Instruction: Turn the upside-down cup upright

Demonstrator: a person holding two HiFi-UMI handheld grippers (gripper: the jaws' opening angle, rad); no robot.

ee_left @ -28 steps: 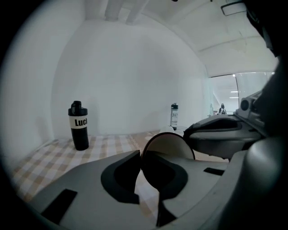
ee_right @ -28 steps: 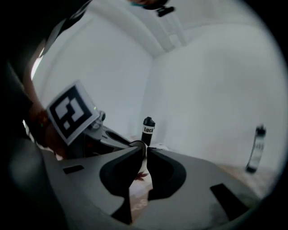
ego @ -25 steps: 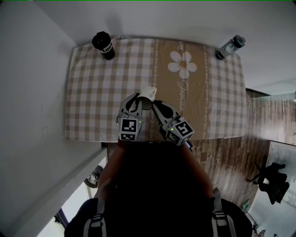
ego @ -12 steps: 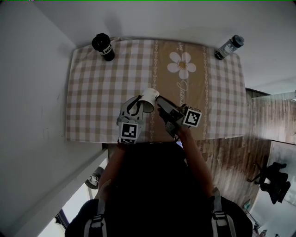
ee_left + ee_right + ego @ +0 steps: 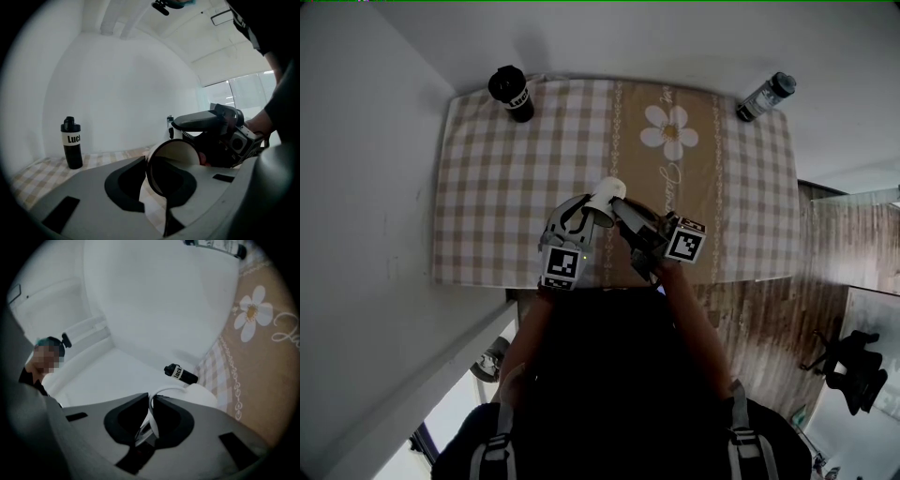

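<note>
"What is far to the left?"

"A black bottle [image 5: 510, 92]. It stands at the back left corner of the table [image 5: 471, 274], on the checked cloth [image 5: 487, 187]."

"And next?"

"The left gripper [image 5: 586, 210]. Its jaws are nearly together. They pinch the rim of the white cup [image 5: 605, 200]."

"Where is the cup?"

"In the middle, held up over the cloth, near the front edge. It is between the two grippers. It is tipped on its side, and its open mouth faces the left gripper."

"And the right gripper [image 5: 623, 214]?"

"Just right of the cup. Its jaws are closing on the thin wall of the cup, which sits between them."

"What is past that?"

"A white flower [image 5: 671, 131] printed on the cloth. Then a grey bottle [image 5: 766, 96] at the back right corner, well away from the cup."
</note>
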